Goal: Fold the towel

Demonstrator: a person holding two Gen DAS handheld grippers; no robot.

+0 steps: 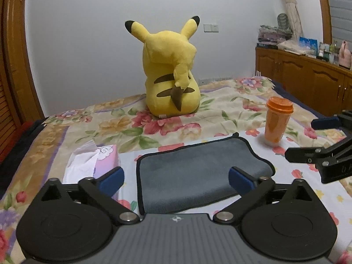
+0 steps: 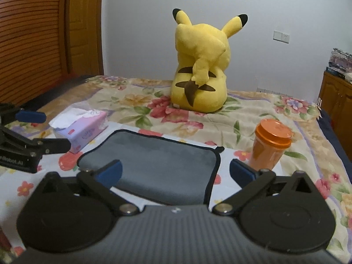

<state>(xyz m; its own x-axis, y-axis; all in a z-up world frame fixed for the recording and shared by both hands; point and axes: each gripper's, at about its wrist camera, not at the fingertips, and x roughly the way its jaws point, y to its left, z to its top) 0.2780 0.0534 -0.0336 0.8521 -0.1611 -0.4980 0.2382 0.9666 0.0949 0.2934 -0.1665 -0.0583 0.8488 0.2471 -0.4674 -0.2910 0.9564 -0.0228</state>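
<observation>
A grey towel (image 1: 193, 171) with black trim lies folded flat on the flowered bed sheet; it also shows in the right wrist view (image 2: 158, 160). My left gripper (image 1: 176, 180) hovers open above the towel's near part, holding nothing. My right gripper (image 2: 176, 171) is open and empty above the towel's near right side. The right gripper shows at the right edge of the left wrist view (image 1: 316, 140), and the left gripper shows at the left edge of the right wrist view (image 2: 44, 129).
A yellow plush toy (image 1: 171, 70) sits behind the towel. An orange lidded cup (image 1: 276, 121) stands right of the towel, also in the right wrist view (image 2: 269, 145). A pink tissue box (image 1: 94, 165) lies left of it. Wooden cabinets (image 1: 308, 79) line the right wall.
</observation>
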